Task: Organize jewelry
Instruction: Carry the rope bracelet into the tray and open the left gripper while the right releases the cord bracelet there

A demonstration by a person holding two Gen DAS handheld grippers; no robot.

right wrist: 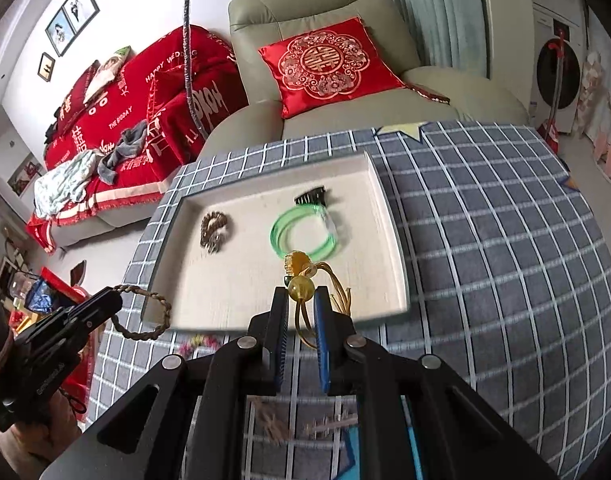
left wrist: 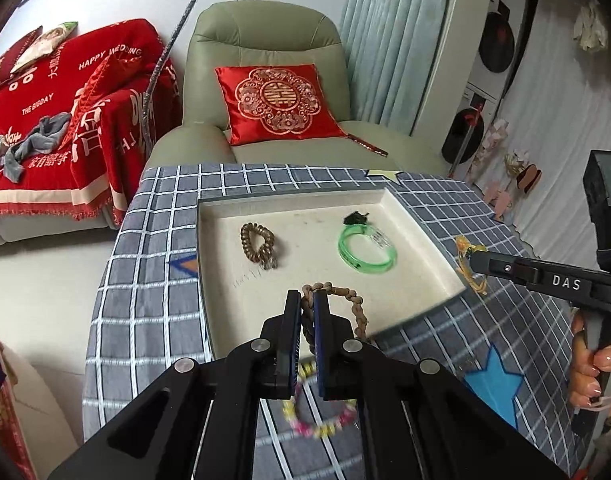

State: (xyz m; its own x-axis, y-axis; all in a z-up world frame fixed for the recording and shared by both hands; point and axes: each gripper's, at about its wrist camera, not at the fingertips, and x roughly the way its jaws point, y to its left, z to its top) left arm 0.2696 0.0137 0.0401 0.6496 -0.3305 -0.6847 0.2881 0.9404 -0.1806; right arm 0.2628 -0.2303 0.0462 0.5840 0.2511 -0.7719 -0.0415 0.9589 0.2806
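A: On the left?
B: The left claw, narrowed, pinches a brown bracelet of knobbly beads at lower centre, over the near rim of the shallow cream tray.
A: Inside the tray?
B: A coiled bronze spiral band left, glossy green hoops right.
A: And right?
B: The right claw, also narrowed, grips an amber bead charm with waxy cords above the checked cloth bench.

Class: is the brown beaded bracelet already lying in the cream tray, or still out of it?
Out. The brown beaded bracelet hangs pinched in the left gripper, above the cream tray's near edge.
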